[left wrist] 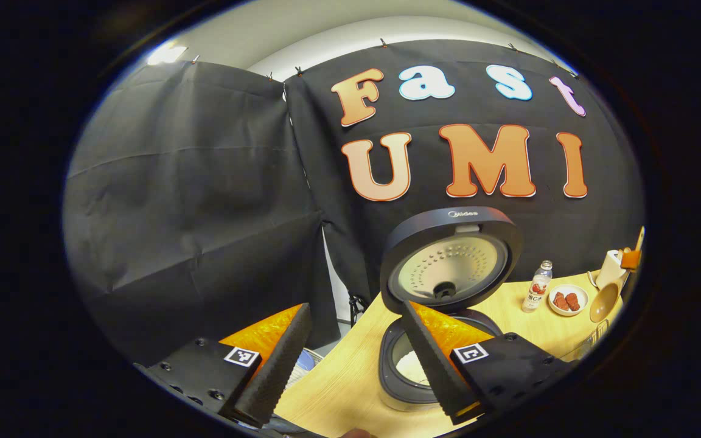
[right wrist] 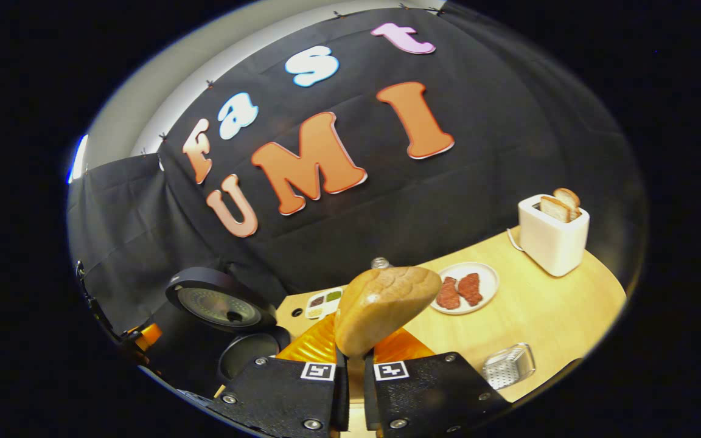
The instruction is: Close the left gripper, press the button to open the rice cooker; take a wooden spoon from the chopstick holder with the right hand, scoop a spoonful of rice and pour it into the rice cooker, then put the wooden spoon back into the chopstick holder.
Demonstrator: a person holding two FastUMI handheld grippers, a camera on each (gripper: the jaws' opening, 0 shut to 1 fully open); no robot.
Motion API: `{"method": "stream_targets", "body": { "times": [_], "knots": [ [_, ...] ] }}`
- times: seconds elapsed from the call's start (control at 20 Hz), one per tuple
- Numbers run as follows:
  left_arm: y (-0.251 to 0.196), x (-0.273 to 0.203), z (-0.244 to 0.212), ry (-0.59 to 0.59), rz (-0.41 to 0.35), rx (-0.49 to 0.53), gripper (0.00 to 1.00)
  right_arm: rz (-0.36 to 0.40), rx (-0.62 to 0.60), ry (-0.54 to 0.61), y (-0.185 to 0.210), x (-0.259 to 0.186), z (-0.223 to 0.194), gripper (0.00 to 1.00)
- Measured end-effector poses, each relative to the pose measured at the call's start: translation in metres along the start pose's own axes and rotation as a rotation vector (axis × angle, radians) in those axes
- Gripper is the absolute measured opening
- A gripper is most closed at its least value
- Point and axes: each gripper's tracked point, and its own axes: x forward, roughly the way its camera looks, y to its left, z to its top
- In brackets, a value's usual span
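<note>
The rice cooker [left wrist: 448, 261] stands open on the wooden table, its lid raised and white rice showing in the inner pot [left wrist: 412, 367]. My left gripper [left wrist: 355, 310] is open and empty, held in front of the cooker and a little above it. My right gripper [right wrist: 352, 365] is shut on the handle of the wooden spoon [right wrist: 387, 307], whose bowl rises just ahead of the fingers with its back to the camera. In the left gripper view the wooden spoon [left wrist: 604, 302] hangs at the far right edge. In the right gripper view the cooker [right wrist: 223, 304] sits low on the left.
A white toaster [right wrist: 554, 234] with bread stands at the back right. A plate [right wrist: 484, 274] with red pieces lies mid-table, beside a small bottle [left wrist: 538, 286]. A clear glass dish [right wrist: 509, 365] sits near the front edge and a small sectioned tray [right wrist: 324, 302] near the wall.
</note>
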Motion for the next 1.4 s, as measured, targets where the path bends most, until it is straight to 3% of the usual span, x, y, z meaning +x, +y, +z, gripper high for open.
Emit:
{"method": "stream_targets", "body": {
  "times": [0.1, 0.15, 0.4, 0.45, 0.75, 0.95, 1.05, 1.2, 1.4],
  "knots": [
    [-0.01, 0.0, 0.009, -0.009, -0.004, 0.007, 1.0, -0.056, 0.018, 0.01, -0.034, -0.006, 0.003, 0.1],
    [-0.013, -0.001, 0.012, -0.013, -0.006, 0.01, 0.94, -0.084, 0.029, 0.014, -0.051, -0.006, 0.0, 0.1],
    [-0.034, -0.006, 0.027, -0.024, -0.019, 0.0, 0.93, -0.218, 0.033, 0.024, -0.13, -0.022, -0.011, 0.09],
    [-0.037, -0.006, 0.029, -0.024, -0.019, -0.004, 1.0, -0.233, 0.039, 0.034, -0.139, -0.023, -0.016, 0.09],
    [-0.06, -0.005, 0.057, -0.039, -0.035, -0.01, 1.0, -0.262, 0.002, 0.067, -0.173, -0.007, -0.043, 0.09],
    [-0.079, 0.006, 0.079, -0.019, -0.086, -0.078, 1.0, -0.262, 0.001, 0.112, -0.184, 0.003, -0.068, 0.1],
    [-0.09, 0.019, 0.09, 0.018, -0.121, -0.122, 0.93, -0.268, 0.018, 0.123, -0.188, 0.003, -0.075, 0.09],
    [-0.106, 0.043, 0.108, 0.068, -0.169, -0.144, 0.93, -0.27, 0.046, 0.154, -0.193, 0.001, -0.084, 0.11],
    [-0.115, 0.074, 0.111, 0.159, -0.162, -0.115, 0.96, -0.291, 0.07, 0.258, -0.199, -0.01, -0.102, 0.18]
  ]
}}
